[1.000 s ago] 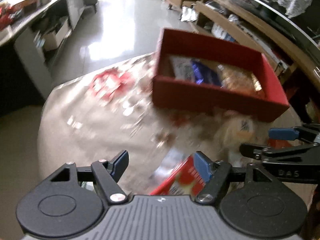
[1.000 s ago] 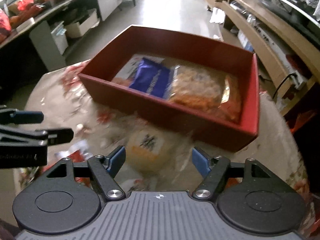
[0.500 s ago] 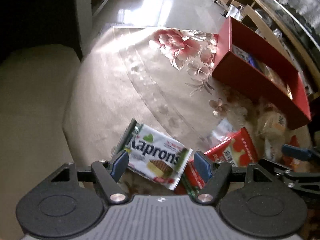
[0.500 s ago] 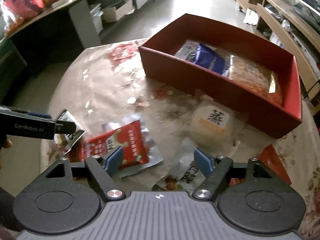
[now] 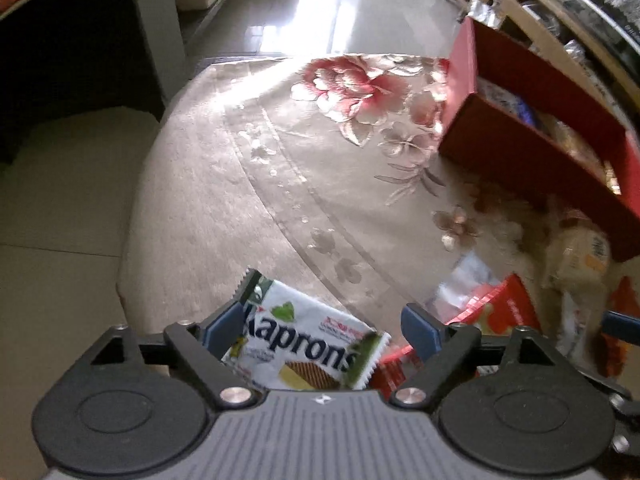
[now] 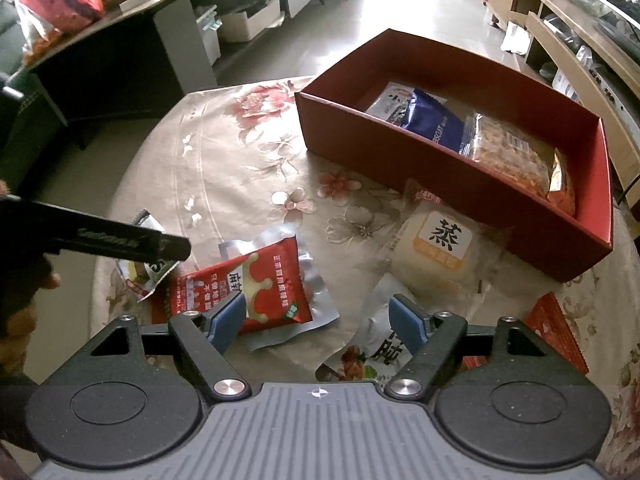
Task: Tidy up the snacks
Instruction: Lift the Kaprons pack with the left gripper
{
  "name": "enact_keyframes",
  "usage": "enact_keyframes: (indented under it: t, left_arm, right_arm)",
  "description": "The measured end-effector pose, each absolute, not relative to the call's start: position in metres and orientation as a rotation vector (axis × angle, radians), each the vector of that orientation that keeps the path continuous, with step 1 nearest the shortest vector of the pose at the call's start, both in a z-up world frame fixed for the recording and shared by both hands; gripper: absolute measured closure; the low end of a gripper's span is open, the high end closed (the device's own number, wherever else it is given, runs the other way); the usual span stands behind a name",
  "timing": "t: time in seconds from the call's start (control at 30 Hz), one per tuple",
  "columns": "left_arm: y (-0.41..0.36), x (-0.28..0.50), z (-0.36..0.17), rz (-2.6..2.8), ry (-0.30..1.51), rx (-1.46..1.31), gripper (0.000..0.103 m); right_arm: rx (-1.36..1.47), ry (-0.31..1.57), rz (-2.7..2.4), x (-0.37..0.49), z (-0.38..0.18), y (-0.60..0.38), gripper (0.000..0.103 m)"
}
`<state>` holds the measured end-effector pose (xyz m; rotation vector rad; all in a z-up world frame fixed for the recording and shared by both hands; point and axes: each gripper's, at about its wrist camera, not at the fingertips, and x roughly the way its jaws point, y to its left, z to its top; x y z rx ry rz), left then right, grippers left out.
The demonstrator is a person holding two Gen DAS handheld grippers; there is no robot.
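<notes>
Peering past my left tool [image 5: 322,330], spread wide, I see the glossy white wafer packet [image 5: 304,350] between its fingers, its lower edge hidden by the housing. My right tool [image 6: 316,316] also gapes over a crinkly red sachet [image 6: 260,288] and a half-hidden nut packet [image 6: 370,354]. Farther across the floral counter [image 6: 240,160], a soft clear-wrapped cake [image 6: 438,248] lies beside the rigid red box [image 6: 480,196] of snacks.

a home living room: floral tablecloth [image 5: 320,152], long tv cabinet [image 6: 568,36], tiled floor [image 6: 400,12].
</notes>
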<state>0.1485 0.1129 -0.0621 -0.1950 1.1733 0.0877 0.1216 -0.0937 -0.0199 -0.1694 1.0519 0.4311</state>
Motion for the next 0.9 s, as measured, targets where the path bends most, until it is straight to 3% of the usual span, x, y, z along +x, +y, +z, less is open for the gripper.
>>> enact_keyframes:
  t: [0.37,0.67,0.73,0.77,0.9]
  left_arm:
    - [0.114,0.133,-0.036,0.028,1.151,-0.293,0.013]
    - [0.117,0.127,-0.052,0.201,1.18,-0.42,0.014]
    - [0.111,0.131,-0.057,0.244,1.177,-0.395,0.022]
    - [0.108,0.133,-0.061,0.245,1.195,-0.382,0.034]
    - [0.087,0.136,-0.06,0.178,1.172,-0.3,0.04]
  right_arm:
    - [-0.168,1.045,0.449,0.12,-0.017,-0.09,0.018]
    - [-0.172,1.025,0.47,0.117,-0.009,-0.084,0.018]
    - [-0.175,1.018,0.475,0.115,-0.006,-0.083,0.018]
    - [-0.177,1.016,0.476,0.114,-0.005,-0.082,0.018]
    - [-0.179,1.018,0.465,0.115,-0.005,-0.086,0.018]
